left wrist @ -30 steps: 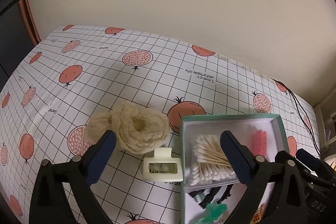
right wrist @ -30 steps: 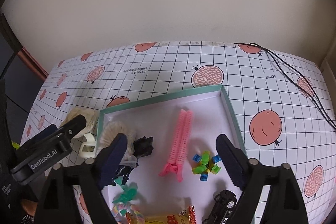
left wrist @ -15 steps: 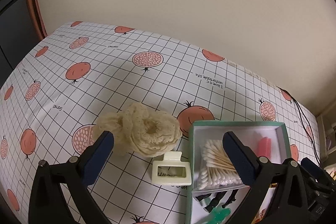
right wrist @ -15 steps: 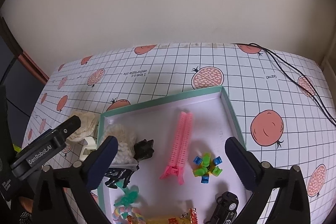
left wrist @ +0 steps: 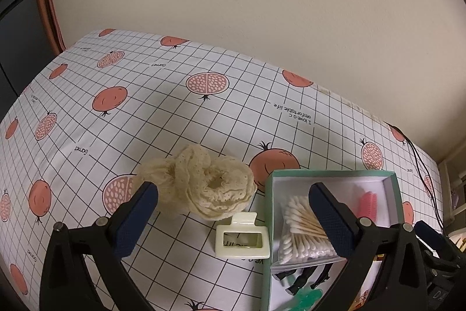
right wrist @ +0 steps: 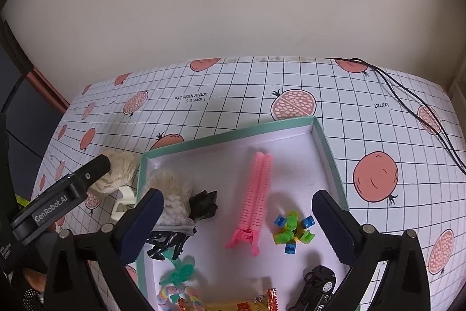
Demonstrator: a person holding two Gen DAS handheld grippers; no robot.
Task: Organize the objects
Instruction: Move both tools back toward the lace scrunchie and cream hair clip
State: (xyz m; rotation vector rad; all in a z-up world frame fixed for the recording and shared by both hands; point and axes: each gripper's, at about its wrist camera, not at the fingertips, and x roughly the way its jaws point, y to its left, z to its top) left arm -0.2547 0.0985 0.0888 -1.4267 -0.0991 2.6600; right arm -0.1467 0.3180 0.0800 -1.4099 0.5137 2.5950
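right now both grippers hover above the counter (left wrist: 174, 121), which has a white grid cloth with pomegranate prints. left gripper (left wrist: 233, 219) has its fingers (left wrist: 137, 219) spread wide, nothing between them. right gripper (right wrist: 234, 226) is also wide apart and empty.

under the left gripper: a cream lace scrunchie (left wrist: 204, 188) lies on the cloth, and a cream claw clip (left wrist: 241, 236) sits just in front of it, near or touching its edge. both are outside the box, just to the left of its wall.

the teal box (right wrist: 326, 147) with a white inside sits under the right gripper. inside it: a bag of cotton swabs (right wrist: 171, 200) in the far-left corner area, a black claw clip (right wrist: 204, 204) beside the bag, black hair clips (right wrist: 166, 245) nearer the camera, a pink hair roller clip (right wrist: 256, 200) about centre, a green-and-blue block toy (right wrist: 291, 232) to its right, a black toy car (right wrist: 317, 286) at the near right, a green clip (right wrist: 180, 276) and a pastel candy-coloured piece (right wrist: 166, 296) at the near left, and a yellow snack packet (right wrist: 241, 303) at the bottom edge, cut off by the frame.

a black cable (right wrist: 413, 107) runs across the far-right side of the cloth. in the right wrist view the left gripper's body, marked genrobot.ai, shows at the left, over the scrunchie.
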